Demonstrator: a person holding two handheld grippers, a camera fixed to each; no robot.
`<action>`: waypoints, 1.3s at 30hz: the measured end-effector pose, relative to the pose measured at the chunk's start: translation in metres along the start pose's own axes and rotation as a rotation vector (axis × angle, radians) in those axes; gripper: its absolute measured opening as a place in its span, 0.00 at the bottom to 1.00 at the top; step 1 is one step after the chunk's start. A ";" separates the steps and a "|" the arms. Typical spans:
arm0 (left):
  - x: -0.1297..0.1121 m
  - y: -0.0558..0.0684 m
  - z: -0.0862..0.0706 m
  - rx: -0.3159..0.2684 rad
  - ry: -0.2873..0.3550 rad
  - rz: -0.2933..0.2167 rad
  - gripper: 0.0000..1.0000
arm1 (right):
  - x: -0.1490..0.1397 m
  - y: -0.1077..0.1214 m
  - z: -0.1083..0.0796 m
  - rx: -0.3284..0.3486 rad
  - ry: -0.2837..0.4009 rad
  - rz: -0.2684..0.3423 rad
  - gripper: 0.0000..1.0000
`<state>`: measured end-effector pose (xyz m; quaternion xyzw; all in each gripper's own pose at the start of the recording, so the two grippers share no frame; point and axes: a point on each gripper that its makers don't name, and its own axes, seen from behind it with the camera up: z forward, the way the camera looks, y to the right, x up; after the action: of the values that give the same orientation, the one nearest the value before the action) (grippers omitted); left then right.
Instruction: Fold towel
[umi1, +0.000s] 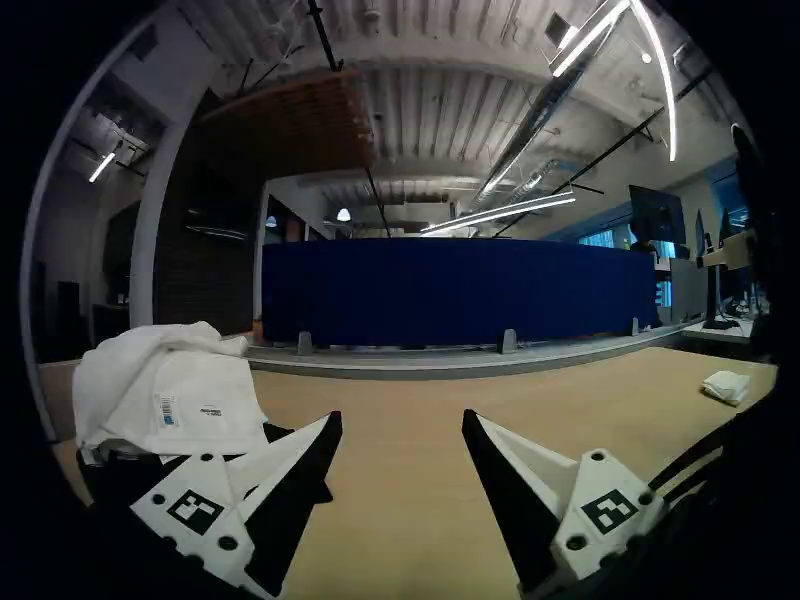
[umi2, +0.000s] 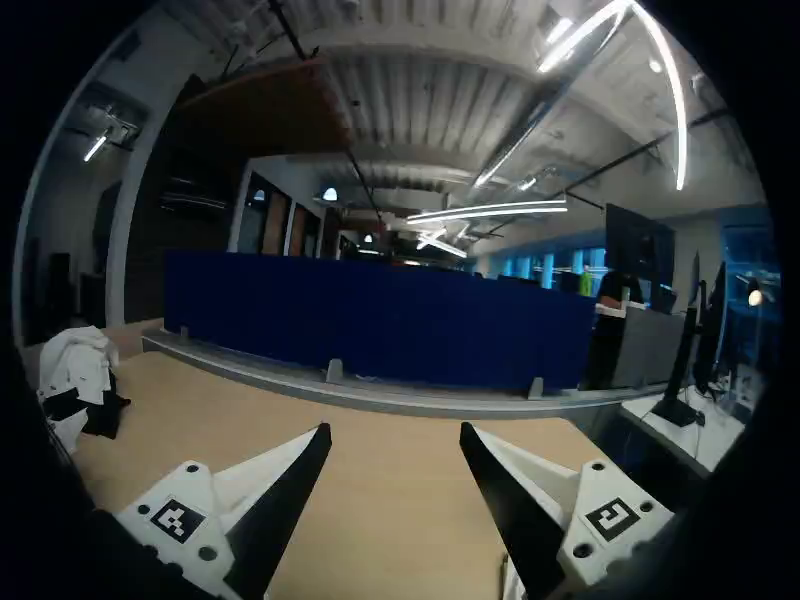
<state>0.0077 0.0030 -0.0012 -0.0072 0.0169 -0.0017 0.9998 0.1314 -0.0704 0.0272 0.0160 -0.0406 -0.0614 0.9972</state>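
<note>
In the left gripper view, the white towel (umi1: 165, 390) lies bunched at the near left of the pale wooden table (umi1: 420, 480), draped over something dark. My left gripper (umi1: 401, 418) is spread wide with bare tabletop between its fingers, and the towel is just beside its left finger. A blue partition (umi1: 450, 290) runs along the table's far edge. Above it is a ribbed ceiling with long light strips (umi1: 520, 210). At the far right a small crumpled white piece (umi1: 727, 385) sits on the table, with a dark monitor (umi1: 657, 213) raised behind it.

In the right gripper view, the towel sits far off at the left edge of the table, and here a dark cloth (umi2: 100, 410) shows beneath and beside it. My right gripper (umi2: 395, 430) is likewise spread apart and holds nothing. The partition slants away to the right. Past the table's right end stands a lower desk (umi2: 700, 440) carrying screens on stands.
</note>
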 end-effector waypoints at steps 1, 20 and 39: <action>-0.002 0.000 0.000 -0.001 -0.005 0.000 0.89 | 0.000 0.000 0.000 0.000 0.001 -0.001 1.00; -0.007 0.004 0.001 -0.009 -0.033 0.002 0.89 | 0.011 0.024 -0.008 -0.040 0.043 -0.019 1.00; -0.008 0.005 0.000 -0.009 -0.034 0.003 0.89 | -0.097 0.056 -0.011 -0.014 0.014 0.106 1.00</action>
<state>0.0000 0.0077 -0.0014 -0.0116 -0.0001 -0.0002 0.9999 0.0430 -0.0029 0.0103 0.0073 -0.0340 -0.0088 0.9994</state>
